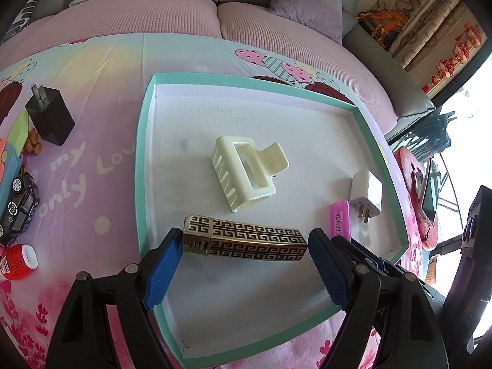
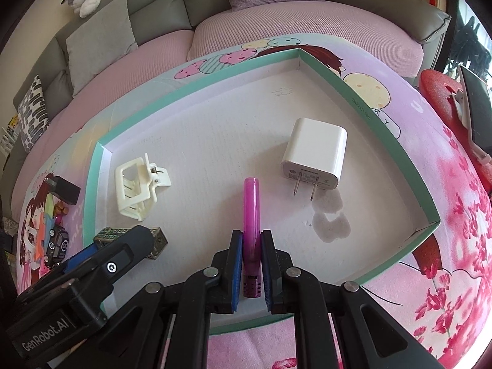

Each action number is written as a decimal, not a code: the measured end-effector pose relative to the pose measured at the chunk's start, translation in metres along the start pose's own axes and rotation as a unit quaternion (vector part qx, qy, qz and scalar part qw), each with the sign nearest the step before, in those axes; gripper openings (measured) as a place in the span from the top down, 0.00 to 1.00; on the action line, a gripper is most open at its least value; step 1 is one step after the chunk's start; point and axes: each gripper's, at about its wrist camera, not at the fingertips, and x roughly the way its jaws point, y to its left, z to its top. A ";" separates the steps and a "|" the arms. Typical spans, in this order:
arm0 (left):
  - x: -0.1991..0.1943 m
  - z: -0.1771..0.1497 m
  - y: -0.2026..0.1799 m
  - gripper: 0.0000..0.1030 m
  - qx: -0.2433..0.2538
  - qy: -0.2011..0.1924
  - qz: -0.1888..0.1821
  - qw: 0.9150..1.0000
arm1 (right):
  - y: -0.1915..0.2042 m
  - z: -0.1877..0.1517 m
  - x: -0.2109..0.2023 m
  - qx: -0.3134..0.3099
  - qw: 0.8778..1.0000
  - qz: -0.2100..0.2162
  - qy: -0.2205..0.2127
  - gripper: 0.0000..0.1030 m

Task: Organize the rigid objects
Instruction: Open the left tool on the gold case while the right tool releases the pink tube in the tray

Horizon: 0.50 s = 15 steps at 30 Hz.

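A shallow white tray with a teal rim [image 1: 144, 153] [image 2: 384, 129] lies on a pink cartoon-print cloth. My left gripper [image 1: 243, 243] is shut lengthwise on a gold-and-black patterned lighter [image 1: 252, 240], one pad on each end, low over the tray's near part. My right gripper [image 2: 251, 246] is shut on a slim pink lighter [image 2: 250, 203] [image 1: 339, 220], which points away along the tray floor. A cream hair claw clip [image 1: 246, 175] [image 2: 138, 184] and a white plug charger [image 1: 367, 196] [image 2: 315, 153] lie in the tray. The left gripper's finger hides part of the patterned lighter [image 2: 156, 240] in the right wrist view.
Left of the tray on the cloth sit a black plug charger [image 1: 50, 117], a toy car [image 1: 20, 206], a small red jar [image 1: 20, 261] and coloured blocks. A red stand with a phone [image 2: 473, 113] is at the right. A pink and grey sofa runs behind. A damp stain [image 2: 332, 218] marks the tray floor.
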 end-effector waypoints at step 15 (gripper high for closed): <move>-0.009 0.004 0.004 0.18 -0.003 -0.020 -0.008 1.000 | 0.004 0.000 -0.006 0.001 1.000 0.003 -0.002 0.86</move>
